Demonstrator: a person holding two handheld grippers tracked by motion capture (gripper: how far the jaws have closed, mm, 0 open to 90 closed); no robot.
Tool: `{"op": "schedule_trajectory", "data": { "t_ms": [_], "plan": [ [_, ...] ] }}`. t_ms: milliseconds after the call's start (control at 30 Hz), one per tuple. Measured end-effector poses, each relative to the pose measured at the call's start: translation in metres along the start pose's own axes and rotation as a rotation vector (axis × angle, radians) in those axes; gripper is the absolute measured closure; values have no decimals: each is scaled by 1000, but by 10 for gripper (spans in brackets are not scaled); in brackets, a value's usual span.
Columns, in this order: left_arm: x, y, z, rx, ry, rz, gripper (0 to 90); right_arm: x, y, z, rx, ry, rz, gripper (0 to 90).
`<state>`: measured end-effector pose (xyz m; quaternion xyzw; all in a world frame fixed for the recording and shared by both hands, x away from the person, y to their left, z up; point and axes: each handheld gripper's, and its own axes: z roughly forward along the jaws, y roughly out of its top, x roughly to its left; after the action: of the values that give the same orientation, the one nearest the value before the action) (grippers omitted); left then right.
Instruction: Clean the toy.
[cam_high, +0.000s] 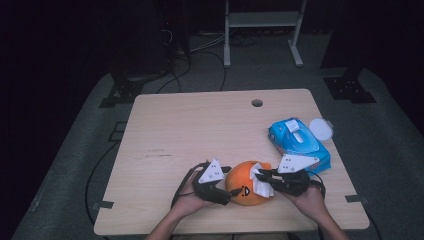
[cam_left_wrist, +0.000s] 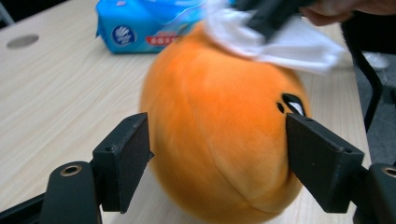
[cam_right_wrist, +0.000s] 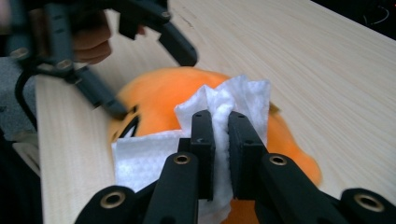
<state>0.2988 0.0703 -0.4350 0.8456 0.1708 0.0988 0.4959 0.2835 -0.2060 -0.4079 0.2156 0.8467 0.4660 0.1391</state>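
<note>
Two hand-held grippers worked at the near edge of the desk (cam_high: 175, 130). One orange plush toy (cam_high: 243, 187) sat between them on the pale wood. Left hand-held gripper (cam_left_wrist: 217, 161) had its jaws wide around the toy, one to each side, seemingly touching the fur; whether they pressed in could not be told. Right hand-held gripper (cam_right_wrist: 220, 135) was clamped narrow on one white wipe (cam_right_wrist: 154, 154), laid over the top of the toy. One blue wipe pack (cam_high: 298, 143) lay just beyond the right hand, with one round white lid (cam_high: 320, 129) touching its far corner. Desk top had one round cable hole (cam_high: 257, 103) near the far edge. Room was dark; grey carpet (cam_high: 395, 165), cables and one white frame (cam_high: 262, 30) beyond.
</note>
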Motion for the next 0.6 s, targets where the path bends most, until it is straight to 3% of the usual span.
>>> {"op": "schedule_trajectory", "data": {
  "t_ms": [67, 200, 300, 433, 533, 567, 600],
  "plan": [
    [6, -2, -1, 3, -37, -50, 197, 3, -1, 2, -1, 14, 4, 811],
    [6, 0, 3, 1, -116, -85, 142, 11, 1, 7, 2, 50, -9, 811],
    [2, 0, 11, 19, -122, -100, 124, 18, 5, 10, 4, 64, -36, 811],
    [-8, 3, 10, -10, -44, -4, 307, 19, 14, 12, -3, 64, -51, 811],
    [-14, 10, 5, -25, 28, 125, 379, 14, 21, 8, -46, 31, -49, 811],
    [-17, 13, 3, -23, 83, 203, 386, 13, 23, 7, -61, 16, -45, 811],
    [-18, 15, 1, -26, 114, 248, 393, 10, 25, 6, -76, -10, -44, 811]
  ]
}}
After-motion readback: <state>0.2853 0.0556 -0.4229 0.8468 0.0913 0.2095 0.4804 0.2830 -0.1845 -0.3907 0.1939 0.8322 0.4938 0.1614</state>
